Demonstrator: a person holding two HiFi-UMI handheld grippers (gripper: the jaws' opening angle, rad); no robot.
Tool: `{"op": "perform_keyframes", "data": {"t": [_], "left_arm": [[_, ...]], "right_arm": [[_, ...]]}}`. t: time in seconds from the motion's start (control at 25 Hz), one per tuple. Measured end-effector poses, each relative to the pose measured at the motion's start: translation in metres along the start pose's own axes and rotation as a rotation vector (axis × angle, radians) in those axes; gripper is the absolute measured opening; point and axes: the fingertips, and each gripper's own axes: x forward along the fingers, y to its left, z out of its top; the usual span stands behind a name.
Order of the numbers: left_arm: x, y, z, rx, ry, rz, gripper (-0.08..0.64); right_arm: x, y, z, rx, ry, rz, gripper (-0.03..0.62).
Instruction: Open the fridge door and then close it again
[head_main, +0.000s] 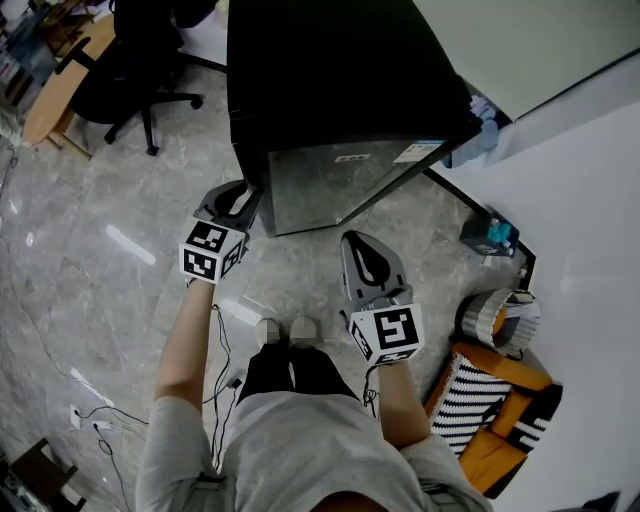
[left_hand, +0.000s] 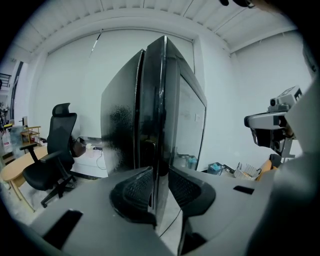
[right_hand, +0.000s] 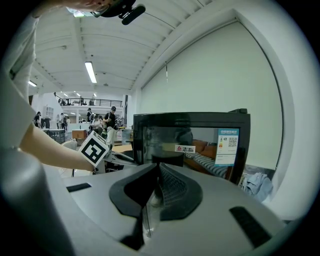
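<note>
1. The fridge (head_main: 330, 70) is a black cabinet standing on the grey stone floor (head_main: 120, 250), with one rear corner near the white wall (head_main: 560, 190). Its glass-fronted door (head_main: 340, 185) faces the person and seems to lie shut against the cabinet.
2. In the right gripper view, the door has an energy label (right_hand: 227, 146) at its upper right. A small red-and-white sticker (right_hand: 187, 148) sits near the middle of its top edge.
3. The left gripper (head_main: 244, 195) is at the fridge's front left corner. Its jaws sit astride the door's upright edge, one pad on each side, pinching it.
4. The right gripper (head_main: 358, 240) hangs in front of the fridge, apart from the door and pointing toward it. Its jaws are pressed together with nothing between them.
5. The person stands facing the fridge, with both shoes (head_main: 288, 330) on the floor between the two grippers.
6. Left of the fridge is a black office chair (head_main: 140, 70), and a wooden desk (head_main: 60, 95) stands beyond it.
7. Right of the fridge, a blue cloth (head_main: 485, 110) lies by the wall. A small dark box (head_main: 492, 235) sits nearer the person, and an orange bag (head_main: 500, 400) with black-and-white stripes lies nearer still.
8. Thin cables (head_main: 90, 400) trail over the floor to the person's left, well apart from the fridge.
</note>
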Motion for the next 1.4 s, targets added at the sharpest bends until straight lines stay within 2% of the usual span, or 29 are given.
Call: {"op": "perform_keyframes", "data": {"t": [0.56,0.76,0.88,1.4], "left_arm": [[-0.007,-0.006,-0.003,0.022,0.034,0.063,0.092],[-0.031,-0.050,-0.015,0.015,0.003,0.005,0.080],[-0.045,-0.075,-0.025,0.017,0.015,-0.015,0.073],[-0.070,-0.143,-0.039,0.031,0.003,-0.006,0.058]], "right_arm": [[-0.015,-0.007,0.002,0.009,-0.015,-0.022,0.026],[-0.017,-0.013,0.004,0.008,-0.018,-0.029,0.025],[-0.022,-0.012,0.004,0.007,-0.020,-0.036,0.025],[-0.063,-0.011,0.003,0.012,-0.039,-0.078,0.025]]}}
